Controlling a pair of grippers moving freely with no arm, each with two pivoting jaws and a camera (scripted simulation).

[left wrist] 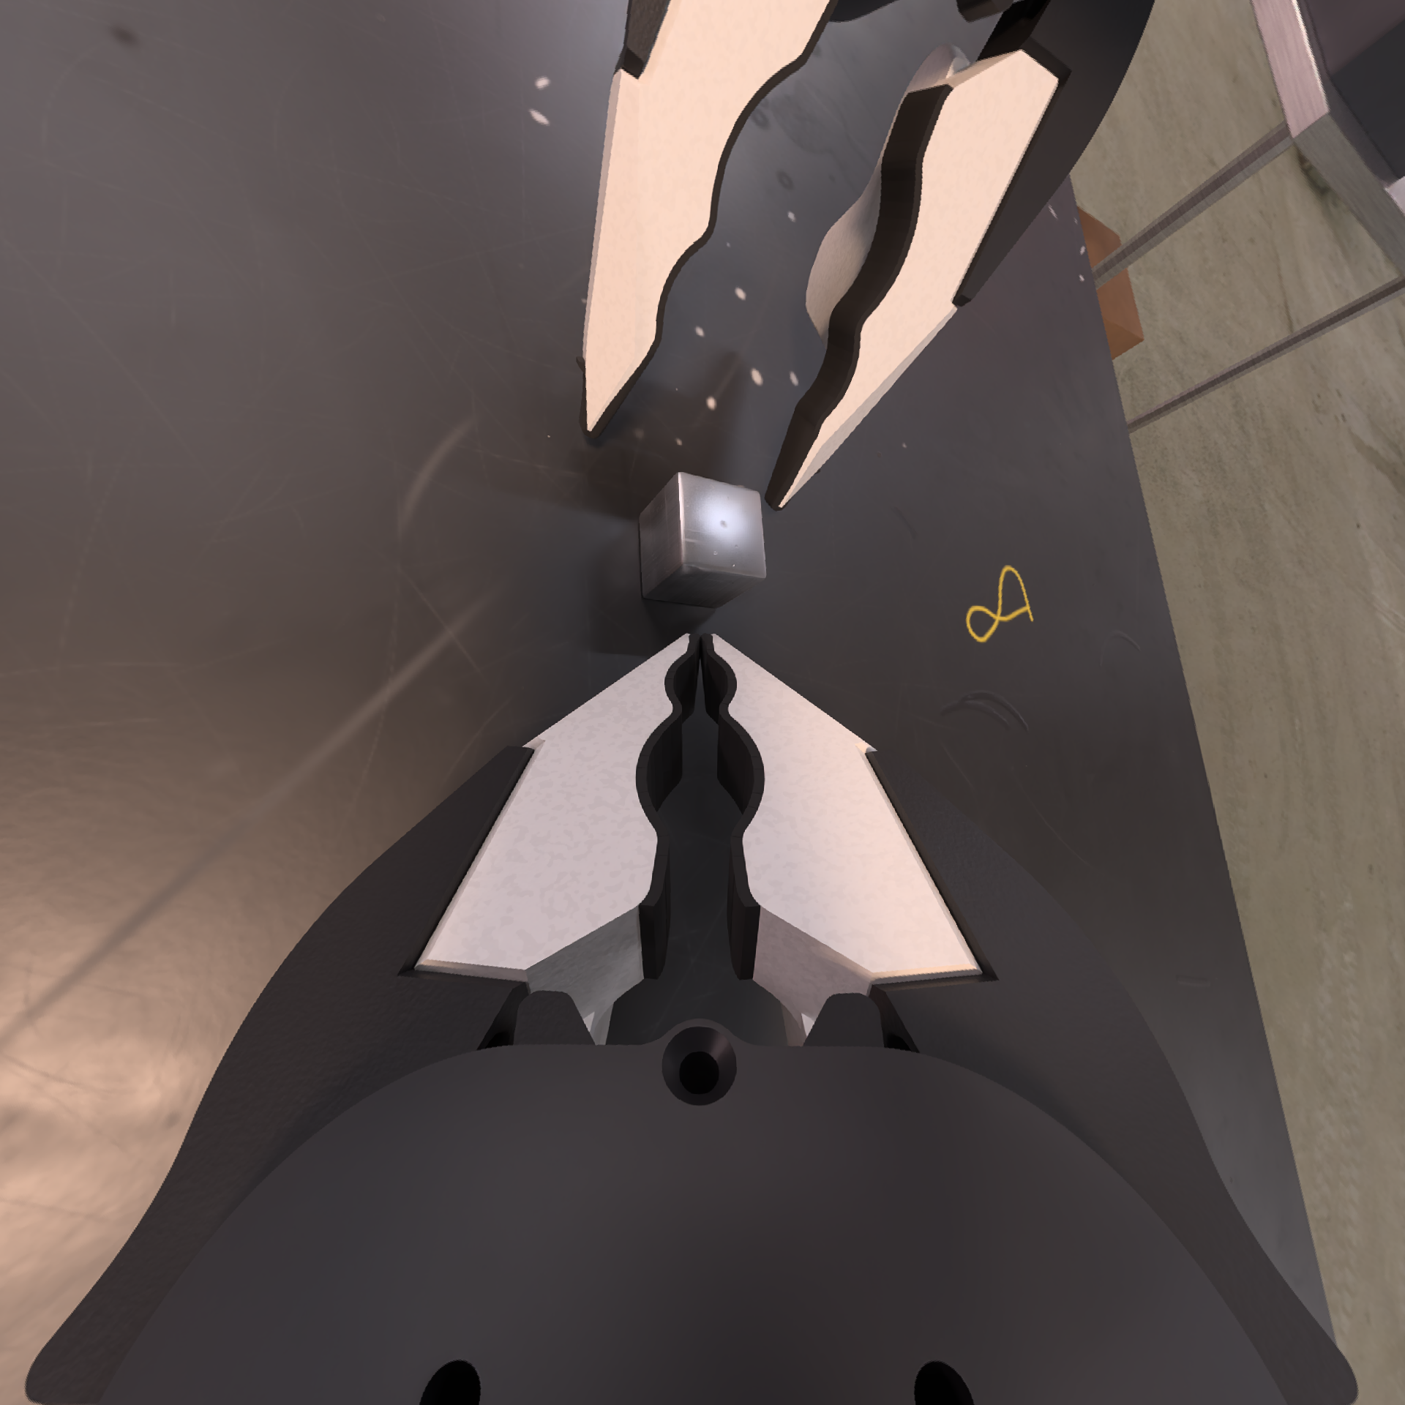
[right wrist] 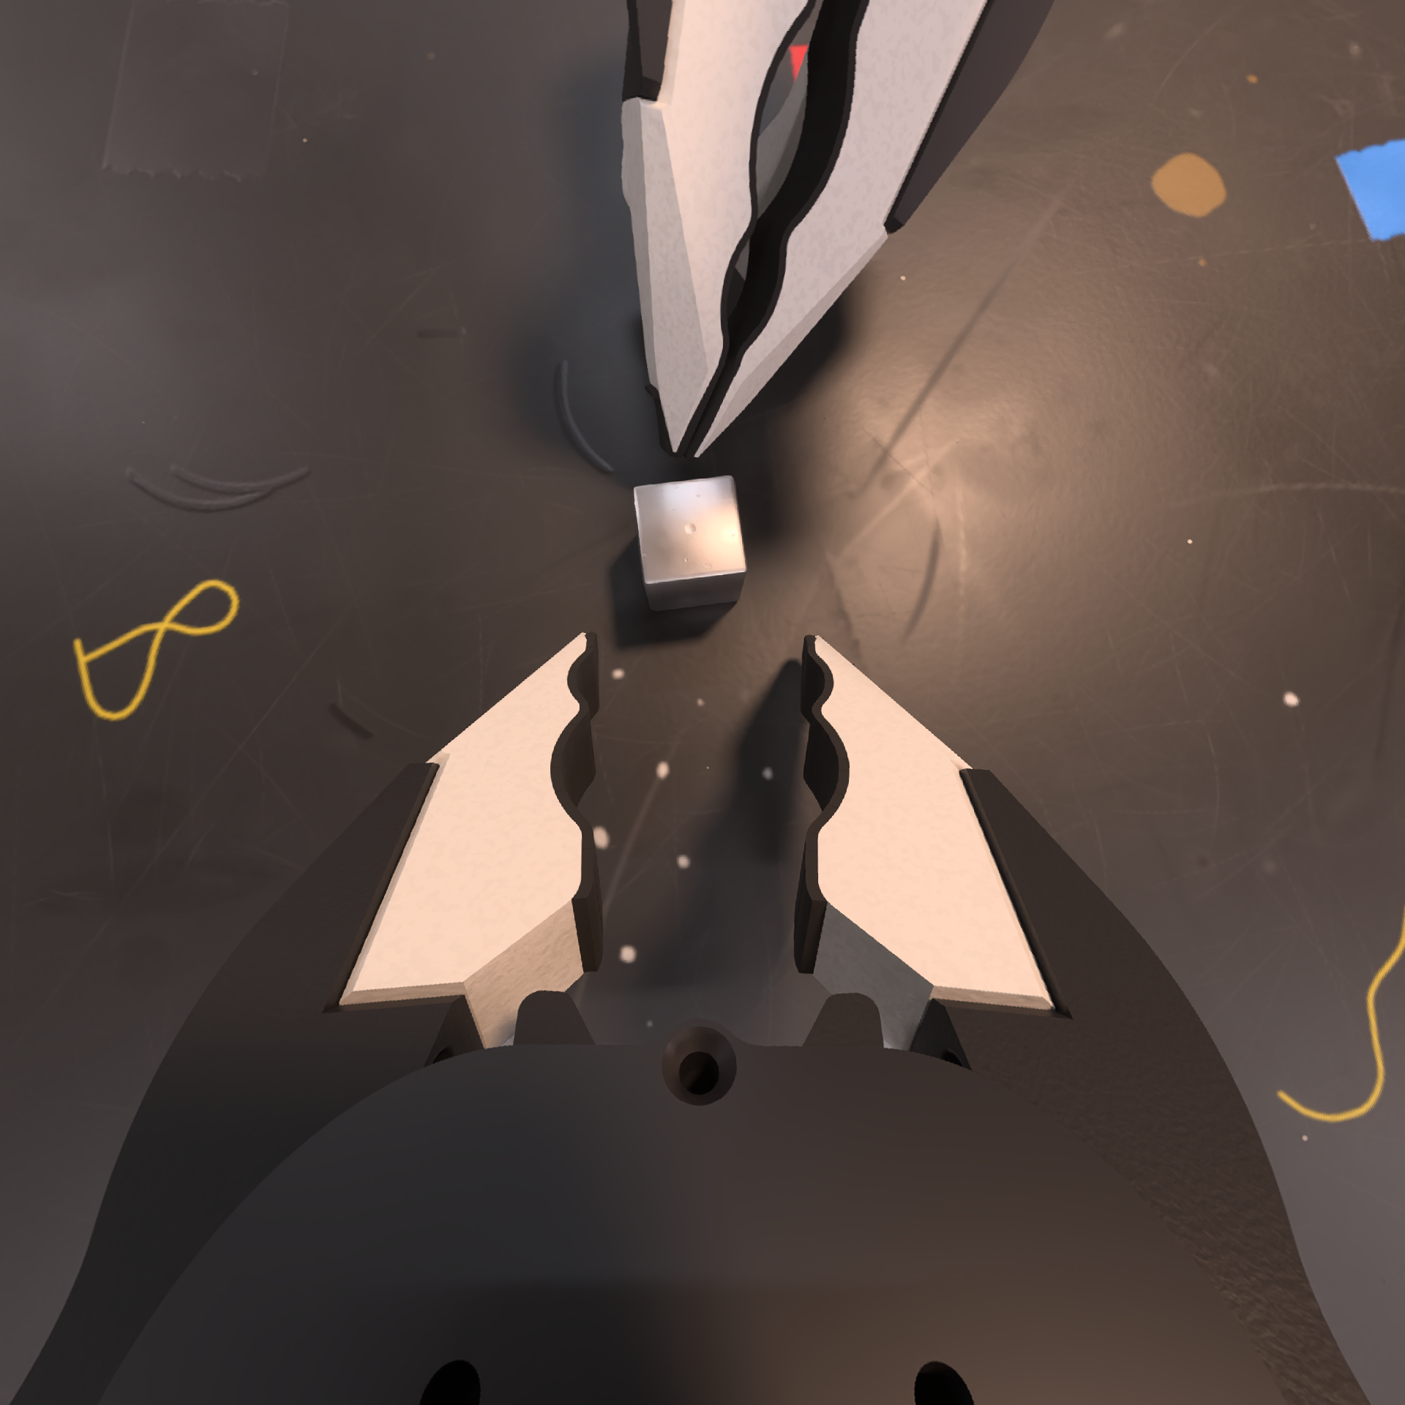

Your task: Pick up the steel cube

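The steel cube (left wrist: 701,546) is small and shiny and rests on the dark table (left wrist: 266,380). My left gripper (left wrist: 700,637) is shut and empty, its tips just short of the cube. The right gripper (left wrist: 680,467) comes in from the far side, open, with one tip beside the cube's far right corner. In the right wrist view the cube (right wrist: 689,541) lies just ahead of my open right gripper (right wrist: 698,645), outside its jaws. The shut left gripper (right wrist: 686,453) points at the cube from the far side.
A yellow scribble (left wrist: 998,606) marks the table right of the cube; it also shows in the right wrist view (right wrist: 156,648). The table's right edge (left wrist: 1140,532) drops to a tiled floor (left wrist: 1277,608). A blue patch (right wrist: 1376,190) and an orange spot (right wrist: 1187,185) lie far right.
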